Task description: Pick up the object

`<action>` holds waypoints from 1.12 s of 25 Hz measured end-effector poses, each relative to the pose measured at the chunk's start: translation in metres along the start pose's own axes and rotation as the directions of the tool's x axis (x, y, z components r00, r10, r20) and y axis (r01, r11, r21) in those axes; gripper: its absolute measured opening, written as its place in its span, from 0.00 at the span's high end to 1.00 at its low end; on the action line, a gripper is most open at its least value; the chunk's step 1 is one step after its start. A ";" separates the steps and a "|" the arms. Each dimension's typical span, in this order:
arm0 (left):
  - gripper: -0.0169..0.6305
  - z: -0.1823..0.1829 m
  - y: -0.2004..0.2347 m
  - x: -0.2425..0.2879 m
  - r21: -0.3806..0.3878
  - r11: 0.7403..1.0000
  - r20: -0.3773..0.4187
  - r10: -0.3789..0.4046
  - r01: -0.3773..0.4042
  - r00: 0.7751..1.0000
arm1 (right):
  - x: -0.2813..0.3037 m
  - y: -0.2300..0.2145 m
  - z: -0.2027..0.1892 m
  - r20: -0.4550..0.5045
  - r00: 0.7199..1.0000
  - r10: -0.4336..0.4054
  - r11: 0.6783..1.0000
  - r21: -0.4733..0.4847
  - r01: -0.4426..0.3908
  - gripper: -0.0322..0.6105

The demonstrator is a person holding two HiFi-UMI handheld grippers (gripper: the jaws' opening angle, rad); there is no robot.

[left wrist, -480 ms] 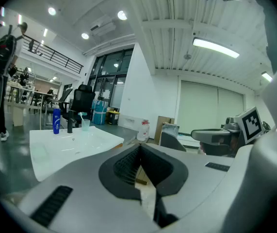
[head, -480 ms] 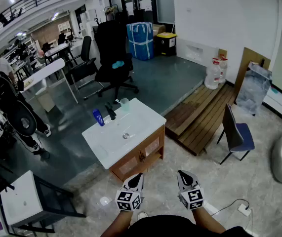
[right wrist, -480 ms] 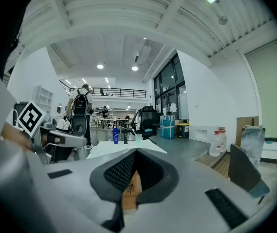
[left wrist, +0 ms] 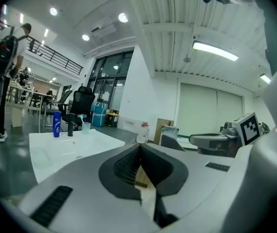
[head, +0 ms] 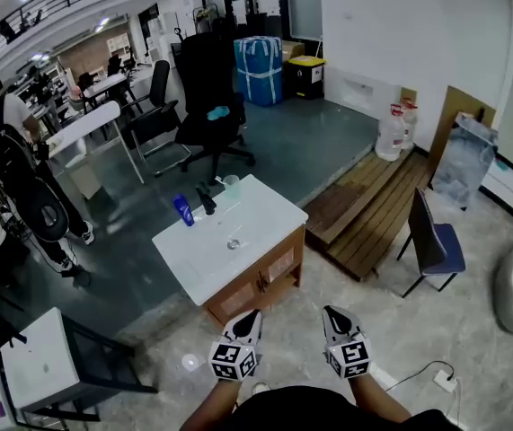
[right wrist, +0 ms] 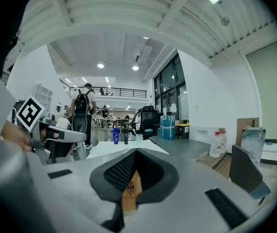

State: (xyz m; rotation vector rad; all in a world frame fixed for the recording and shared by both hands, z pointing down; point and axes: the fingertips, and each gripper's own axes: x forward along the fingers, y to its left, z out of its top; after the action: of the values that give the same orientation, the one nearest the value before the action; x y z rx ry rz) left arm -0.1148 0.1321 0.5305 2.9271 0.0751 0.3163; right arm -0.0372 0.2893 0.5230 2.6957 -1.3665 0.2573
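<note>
Blue bottle [head: 182,210] and cup [head: 231,185] stand at far edge of white bench [head: 258,219], untouched; can't tell which is the object. Left tool [head: 250,314] pressed together, empty, well short of bench. Right tool [head: 332,312] likewise together, empty. Approach, grasp, lift all left.

The head camera looks from high up, forward and steeply down, onto the white-topped wooden washstand [head: 265,212], which stands well ahead of the left gripper [head: 252,314] and right gripper [head: 331,312]. Each gripper camera sits low behind its own jaws (very close to them) and faces nearly level. All three views share the washstand's top and the blue plastic bottle [head: 183,210] at its far left edge.
</note>
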 end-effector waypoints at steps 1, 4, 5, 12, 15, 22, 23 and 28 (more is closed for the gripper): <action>0.95 0.000 0.003 -0.001 0.001 1.000 0.000 0.000 0.000 1.000 | 0.002 0.002 0.001 0.004 1.000 0.003 1.000 0.003 -0.003 0.92; 0.95 -0.002 0.013 -0.005 0.002 1.000 -0.001 0.000 0.000 1.000 | 0.010 0.013 0.003 0.025 0.999 0.025 0.999 0.035 -0.026 0.92; 0.95 -0.003 0.017 -0.008 0.001 1.000 -0.001 -0.001 0.001 1.000 | 0.012 0.017 0.003 0.027 0.999 0.032 0.999 0.040 -0.033 0.92; 0.95 -0.007 0.045 -0.017 -0.024 0.999 -0.014 -0.038 0.037 0.999 | 0.031 0.053 0.008 0.012 0.999 0.042 0.999 0.024 -0.042 0.92; 0.95 -0.007 0.052 -0.016 0.002 0.998 -0.026 -0.064 0.064 0.998 | 0.034 0.062 0.009 0.023 0.999 0.034 0.999 0.034 -0.035 0.92; 0.95 -0.008 0.071 -0.021 0.018 0.994 -0.029 -0.103 0.104 0.994 | 0.042 0.068 0.008 0.016 0.998 -0.061 0.997 0.056 0.060 0.92; 0.95 -0.009 0.073 -0.020 0.015 0.994 -0.033 -0.104 0.105 0.994 | 0.043 0.068 0.007 0.015 0.998 -0.065 0.996 0.057 0.064 0.92; 0.95 -0.012 0.081 -0.010 -0.001 0.995 -0.042 -0.105 0.105 0.994 | 0.057 0.066 0.005 0.011 0.998 -0.057 0.996 0.070 0.056 0.92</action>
State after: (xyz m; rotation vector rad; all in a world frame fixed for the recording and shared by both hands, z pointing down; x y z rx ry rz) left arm -0.1247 0.0543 0.5557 2.9043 0.2339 0.3610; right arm -0.0569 0.2040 0.5306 2.7927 -1.3059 0.2884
